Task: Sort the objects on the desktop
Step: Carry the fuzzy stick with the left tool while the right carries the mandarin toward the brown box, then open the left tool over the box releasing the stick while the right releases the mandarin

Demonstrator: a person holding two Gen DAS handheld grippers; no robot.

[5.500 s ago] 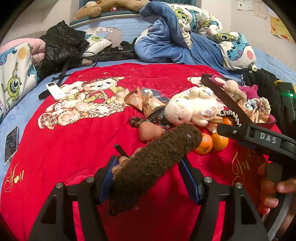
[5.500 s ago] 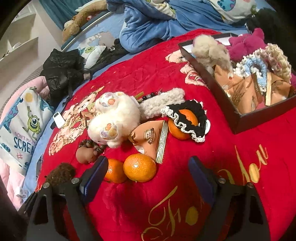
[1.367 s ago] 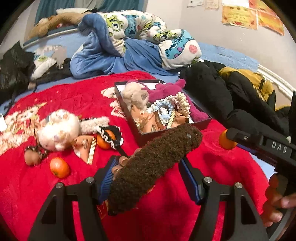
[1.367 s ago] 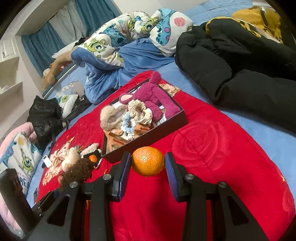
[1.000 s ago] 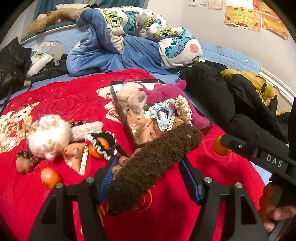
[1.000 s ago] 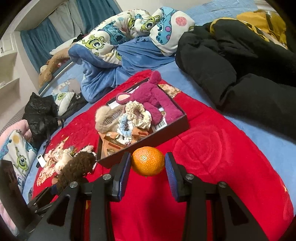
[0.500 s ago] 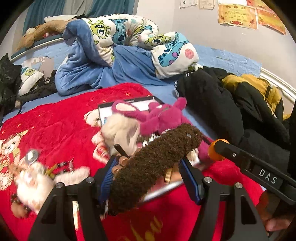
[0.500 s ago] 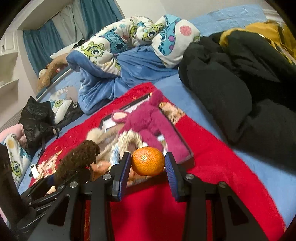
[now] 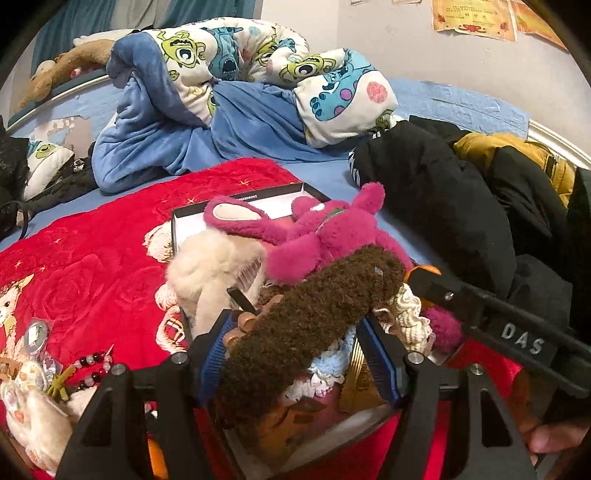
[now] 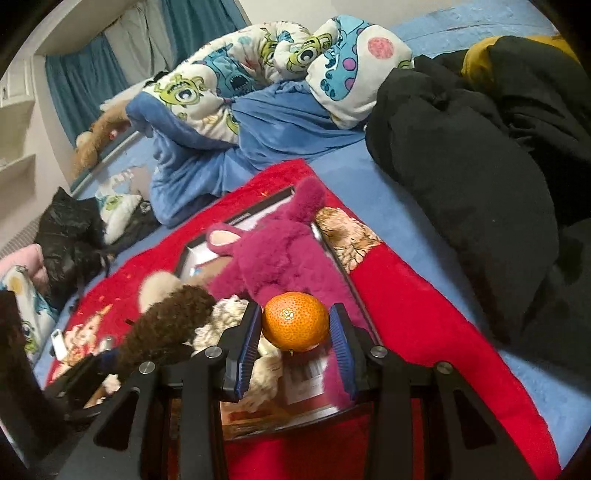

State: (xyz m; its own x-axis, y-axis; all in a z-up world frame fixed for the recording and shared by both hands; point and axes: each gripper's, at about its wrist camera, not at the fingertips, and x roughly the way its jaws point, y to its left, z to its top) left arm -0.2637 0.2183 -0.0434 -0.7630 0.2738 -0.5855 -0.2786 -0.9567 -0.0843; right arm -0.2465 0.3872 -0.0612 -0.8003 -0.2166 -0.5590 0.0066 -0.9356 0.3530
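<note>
Bed (image 9: 325, 173) with blue sheet and red blanket (image 9: 92, 266); pale wall (image 9: 424, 55) bearing certificates (image 9: 472, 16); teal curtains (image 10: 85, 88), white shelves (image 10: 16, 133)

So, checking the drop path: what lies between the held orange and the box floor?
In the right wrist view, the orange hangs over the pink plush and cream scrunchie lying in the box.

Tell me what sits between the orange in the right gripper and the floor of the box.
The box is already piled up. Under the orange held by the right gripper lie the magenta plush and a cream crocheted piece; little bare floor shows, so it would land on them.
</note>
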